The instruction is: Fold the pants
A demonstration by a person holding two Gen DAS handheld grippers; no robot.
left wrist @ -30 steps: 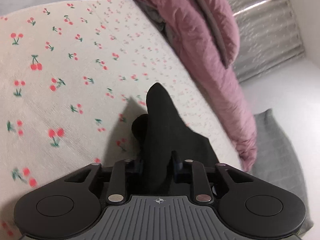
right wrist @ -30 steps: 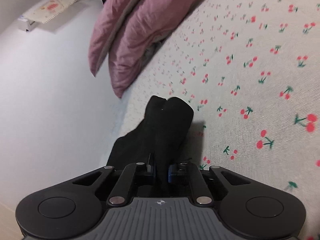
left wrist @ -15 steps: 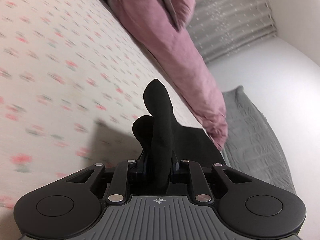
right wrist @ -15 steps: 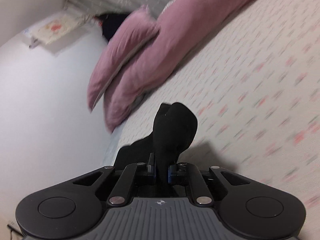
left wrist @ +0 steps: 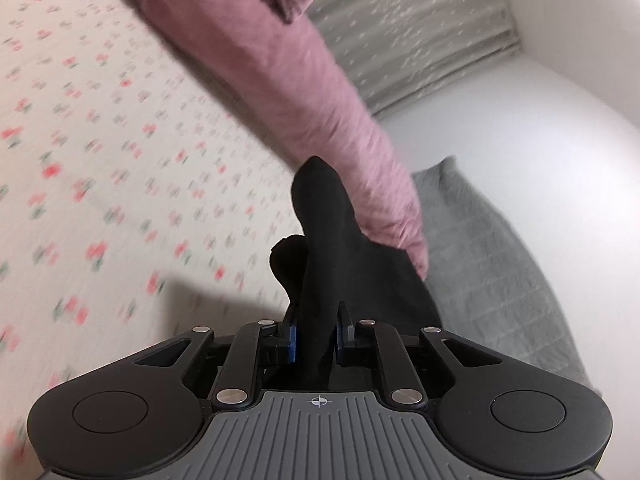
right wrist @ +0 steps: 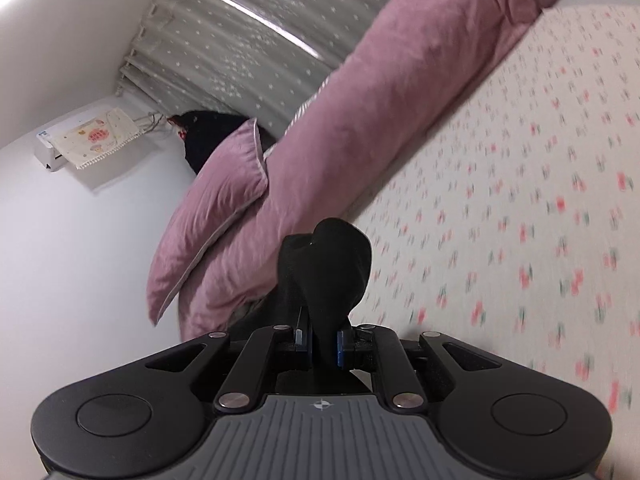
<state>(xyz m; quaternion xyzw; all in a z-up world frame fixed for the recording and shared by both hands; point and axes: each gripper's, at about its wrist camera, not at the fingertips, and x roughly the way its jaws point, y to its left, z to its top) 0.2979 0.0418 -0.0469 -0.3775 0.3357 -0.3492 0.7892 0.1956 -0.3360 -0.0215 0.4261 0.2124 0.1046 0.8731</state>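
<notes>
The black pants [left wrist: 324, 216] stick up in a bunched fold between the jaws of my left gripper [left wrist: 314, 320], which is shut on them; more black cloth hangs off to the right. In the right wrist view another bunch of the black pants [right wrist: 328, 256] fills the gap of my right gripper [right wrist: 322, 336]. Its jaws are opening, though the blue pads still press the cloth. Both grippers hover above the cherry-print bed sheet [left wrist: 100, 168]. The remainder of the pants is hidden under the grippers.
A pink duvet [left wrist: 304, 64] and pink pillow [right wrist: 216, 184] lie along the bed's far edge. A grey quilted blanket [left wrist: 492, 264] sits beyond the bed. Grey starred curtains [right wrist: 256, 36], a wall air conditioner [right wrist: 84, 140] and white walls stand behind.
Both grippers have swung across the bed toward the pink duvet while carrying the pants. The duvet, curtains and wall now fill more of each view. The sheet is motion-blurred.
</notes>
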